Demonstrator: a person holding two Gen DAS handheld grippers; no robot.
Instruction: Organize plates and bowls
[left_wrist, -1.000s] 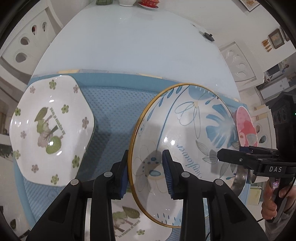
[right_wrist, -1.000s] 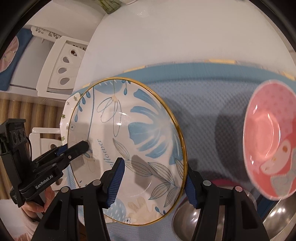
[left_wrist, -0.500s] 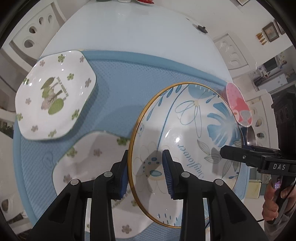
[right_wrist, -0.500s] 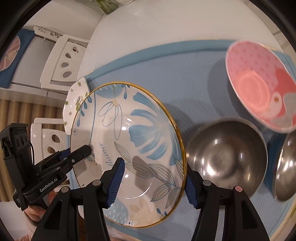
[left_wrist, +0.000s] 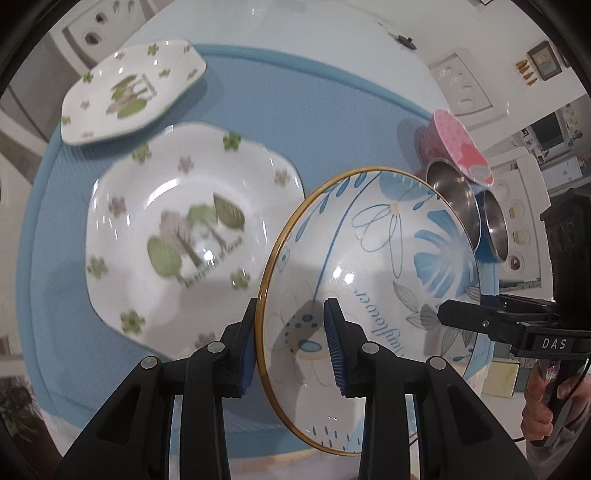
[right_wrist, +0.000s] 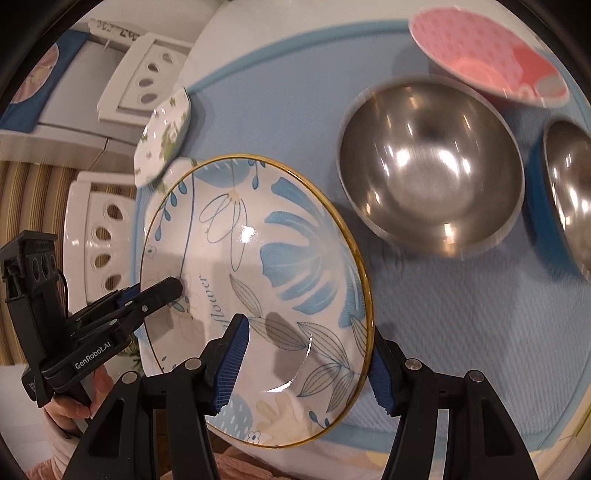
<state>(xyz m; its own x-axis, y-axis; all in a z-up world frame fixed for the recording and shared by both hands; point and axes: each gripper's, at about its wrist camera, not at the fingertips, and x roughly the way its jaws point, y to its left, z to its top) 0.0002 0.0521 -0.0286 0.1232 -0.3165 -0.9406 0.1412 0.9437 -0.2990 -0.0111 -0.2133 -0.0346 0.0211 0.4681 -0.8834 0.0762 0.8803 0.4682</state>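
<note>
Both tools clamp the blue plate's gilt rim, left tool (left_wrist: 291, 345) narrowly at nine o'clock, right tool (right_wrist: 306, 360) wider at five, holding blue plate (left_wrist: 373, 258) tilted above the mat (right_wrist: 295, 110), presumably to share its weight.

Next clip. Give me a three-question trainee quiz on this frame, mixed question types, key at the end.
1. True or false: both the left gripper and the right gripper grip the blue-flower bowl.
2. Multiple choice: how many steel bowls stand on the blue mat? A) none B) two C) four
3. Fill in: the pink bowl stands next to a ____ bowl.

Key: 1 true, one on each side of its gold rim. 2 B. 3 steel.
</note>
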